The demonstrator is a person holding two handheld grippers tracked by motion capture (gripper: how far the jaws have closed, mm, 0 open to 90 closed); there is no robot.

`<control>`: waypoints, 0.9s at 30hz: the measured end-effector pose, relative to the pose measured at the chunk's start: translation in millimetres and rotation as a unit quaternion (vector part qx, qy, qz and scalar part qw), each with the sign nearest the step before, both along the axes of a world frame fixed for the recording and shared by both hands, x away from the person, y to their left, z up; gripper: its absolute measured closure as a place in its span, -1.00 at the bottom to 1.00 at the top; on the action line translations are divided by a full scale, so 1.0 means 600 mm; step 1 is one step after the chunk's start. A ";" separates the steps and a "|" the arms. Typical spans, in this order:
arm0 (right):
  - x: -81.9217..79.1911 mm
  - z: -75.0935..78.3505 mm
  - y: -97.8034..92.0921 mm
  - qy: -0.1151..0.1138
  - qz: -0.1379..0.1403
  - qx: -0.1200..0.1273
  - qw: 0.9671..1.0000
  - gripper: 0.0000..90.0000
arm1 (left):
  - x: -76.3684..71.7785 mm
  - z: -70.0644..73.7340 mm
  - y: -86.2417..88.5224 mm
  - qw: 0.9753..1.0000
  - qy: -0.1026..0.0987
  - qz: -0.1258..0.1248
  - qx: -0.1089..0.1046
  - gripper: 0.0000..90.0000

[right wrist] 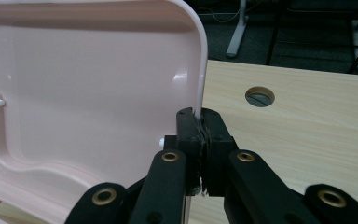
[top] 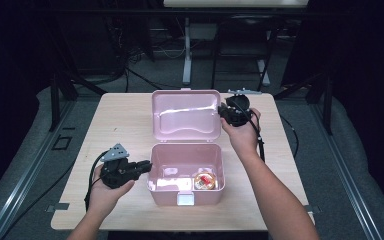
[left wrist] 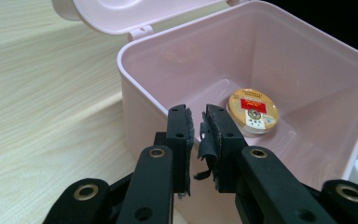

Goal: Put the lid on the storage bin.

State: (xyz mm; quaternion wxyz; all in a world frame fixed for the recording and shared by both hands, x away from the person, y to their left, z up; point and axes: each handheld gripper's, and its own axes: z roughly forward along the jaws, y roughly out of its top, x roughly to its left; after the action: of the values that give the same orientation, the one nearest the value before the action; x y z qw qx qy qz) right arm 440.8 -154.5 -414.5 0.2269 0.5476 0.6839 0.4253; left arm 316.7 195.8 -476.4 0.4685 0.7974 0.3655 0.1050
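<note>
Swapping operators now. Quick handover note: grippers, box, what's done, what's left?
Right gripper: shut on the right edge of the lid, holding it open and upright.
Left gripper: jaws a narrow gap apart, holding nothing, at the left wall of the box, just outside the rim.
Box: pink, at the table's centre front, lid hinged back.
Tin: small and round, lying flat on the box floor, right of centre.
Done: box open, tin inside.
Left: probably swing the lid down and shut the front latch; that is a guess from the pose.
</note>
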 end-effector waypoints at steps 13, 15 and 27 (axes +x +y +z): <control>-0.002 -0.003 0.001 -0.005 -0.003 0.007 1.000 0.95 | 0.039 0.028 0.008 0.999 -0.003 0.032 -0.036 0.63; -0.002 -0.003 0.001 -0.007 -0.004 0.007 1.000 0.95 | 0.048 0.033 0.007 0.999 -0.008 0.040 -0.034 0.62; -0.005 -0.005 -0.003 -0.009 -0.003 0.017 1.000 0.95 | 0.102 0.070 -0.003 0.995 -0.031 0.085 -0.036 0.53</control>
State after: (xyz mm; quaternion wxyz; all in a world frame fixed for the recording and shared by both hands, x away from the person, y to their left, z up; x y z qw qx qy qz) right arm 437.7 -156.1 -417.6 0.2253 0.5495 0.6727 0.4412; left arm 377.7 194.1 -434.7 0.4970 0.7425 0.4212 0.1559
